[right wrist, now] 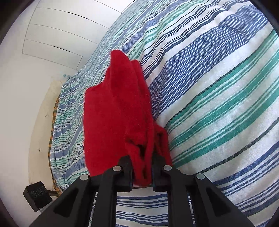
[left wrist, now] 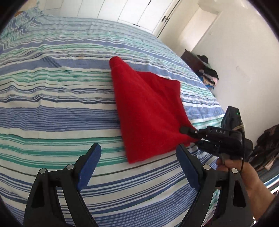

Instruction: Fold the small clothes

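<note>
A red cloth (left wrist: pixel 146 111) lies folded on the striped bedspread (left wrist: pixel 52 104). My right gripper (left wrist: pixel 189 135) is shut on its near right corner and lifts that corner off the bed. In the right wrist view the red cloth (right wrist: pixel 118 113) bunches between the shut fingers of the right gripper (right wrist: pixel 142 172). My left gripper (left wrist: pixel 139 165) is open and empty, its blue pads (left wrist: pixel 90 165) spread just in front of the cloth's near edge, not touching it.
The bed's right edge (left wrist: pixel 216 108) runs close to the cloth. A pile of dark clothes (left wrist: pixel 209 73) sits on furniture by the white wall. White wardrobe doors (left wrist: pixel 132 12) stand behind the bed. A black device (right wrist: pixel 37 194) sits low beside the bed.
</note>
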A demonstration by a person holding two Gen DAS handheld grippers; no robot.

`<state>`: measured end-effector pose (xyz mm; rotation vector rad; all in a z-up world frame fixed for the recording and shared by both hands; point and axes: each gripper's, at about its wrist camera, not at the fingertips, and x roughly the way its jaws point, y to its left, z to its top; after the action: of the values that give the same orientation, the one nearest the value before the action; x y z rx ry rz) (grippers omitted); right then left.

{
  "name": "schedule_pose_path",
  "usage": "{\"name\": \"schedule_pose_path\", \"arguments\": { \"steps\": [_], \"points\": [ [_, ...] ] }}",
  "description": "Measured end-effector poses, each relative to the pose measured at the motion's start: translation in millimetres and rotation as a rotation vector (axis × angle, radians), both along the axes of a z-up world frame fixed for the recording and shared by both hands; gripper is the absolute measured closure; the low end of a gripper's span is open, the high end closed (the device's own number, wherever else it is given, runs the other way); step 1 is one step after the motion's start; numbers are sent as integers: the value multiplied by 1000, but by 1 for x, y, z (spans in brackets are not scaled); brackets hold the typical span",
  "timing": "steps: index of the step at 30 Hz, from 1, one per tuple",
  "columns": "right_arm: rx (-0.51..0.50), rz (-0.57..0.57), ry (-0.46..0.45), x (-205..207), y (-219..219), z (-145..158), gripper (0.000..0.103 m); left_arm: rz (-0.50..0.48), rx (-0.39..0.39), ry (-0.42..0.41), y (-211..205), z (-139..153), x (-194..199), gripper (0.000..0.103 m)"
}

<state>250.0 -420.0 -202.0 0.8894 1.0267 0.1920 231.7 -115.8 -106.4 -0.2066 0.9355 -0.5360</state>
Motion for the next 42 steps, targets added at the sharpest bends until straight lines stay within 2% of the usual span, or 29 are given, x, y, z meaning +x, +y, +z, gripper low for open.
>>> {"name": "schedule_pose_path", "arguments": {
  "steps": [1, 2, 3, 5, 7, 10, 13, 15, 16, 18, 19, 20, 22, 24, 26, 28, 29, 31, 32, 33, 34, 35, 39, 42],
  "points": [
    [-6, 11, 5, 0, 0, 3, 74, -11, 12, -20, -9, 3, 5, 20],
    [-29, 25, 2, -2, -3, 8, 72, -23, 29, -37, -18, 5, 10, 27],
    [-92, 33, -10, -4, -5, 19, 71, -33, 42, -47, -26, 5, 15, 33],
    [-284, 36, -73, -6, -10, 51, 67, -65, 47, -48, -43, 0, 20, 41],
    [-380, 44, -165, -1, -10, 80, 67, -105, 90, -31, -60, -14, 23, 46],
    [-293, 156, -249, 36, 2, 103, 67, -139, 211, -28, -77, -37, 23, 46],
    [-185, 249, -251, 92, 27, 93, 67, -141, 215, -43, -78, -38, 20, 44],
    [-143, 244, -197, 119, 30, 68, 67, -145, 211, -43, -78, -39, 18, 35],
    [-126, 220, -135, 130, 26, 49, 68, -157, 220, -48, -81, -39, 17, 32],
    [-137, 128, -5, 138, 11, 13, 83, -190, 251, -67, -85, -38, 10, 23],
    [-112, 97, 13, 137, 3, 4, 96, -205, 262, -74, -87, -37, 6, 21],
    [-91, 75, 7, 135, -4, 5, 96, -214, 259, -80, -86, -34, 2, 20],
    [-105, 75, -60, 121, -10, 26, 92, -208, 217, -72, -79, -28, -5, 20],
    [-132, 138, -138, 101, -7, 53, 88, -177, 154, -58, -67, -21, -12, 20],
    [-105, 216, -218, 72, -1, 76, 88, -117, 98, -47, -52, -15, -17, 20],
    [-66, 305, -266, 41, 9, 86, 88, -37, 65, -24, -44, -13, -17, 20],
    [-63, 341, -271, 29, 15, 82, 88, -1, 72, 0, -40, -17, -13, 20],
    [-130, 376, -202, 13, 23, 57, 88, 49, 152, 96, -39, -38, 2, 22],
    [-197, 370, -126, 10, 25, 37, 89, 54, 178, 146, -38, -49, 7, 29],
    [-248, 371, -64, 7, 26, 18, 92, 47, 184, 171, -37, -56, 8, 30],
    [-268, 368, -64, 2, 24, 8, 98, 46, 179, 162, -31, -55, 8, 30],
    [-281, 352, -90, -4, 24, 11, 98, 49, 172, 144, -28, -49, 2, 30],
    [-379, 334, -188, -27, 35, 48, 93, 69, 161, 109, -12, -32, -21, 19],
    [-470, 344, -211, -50, 49, 63, 87, 101, 204, 119, 2, -36, -34, 17]
  ]
}}
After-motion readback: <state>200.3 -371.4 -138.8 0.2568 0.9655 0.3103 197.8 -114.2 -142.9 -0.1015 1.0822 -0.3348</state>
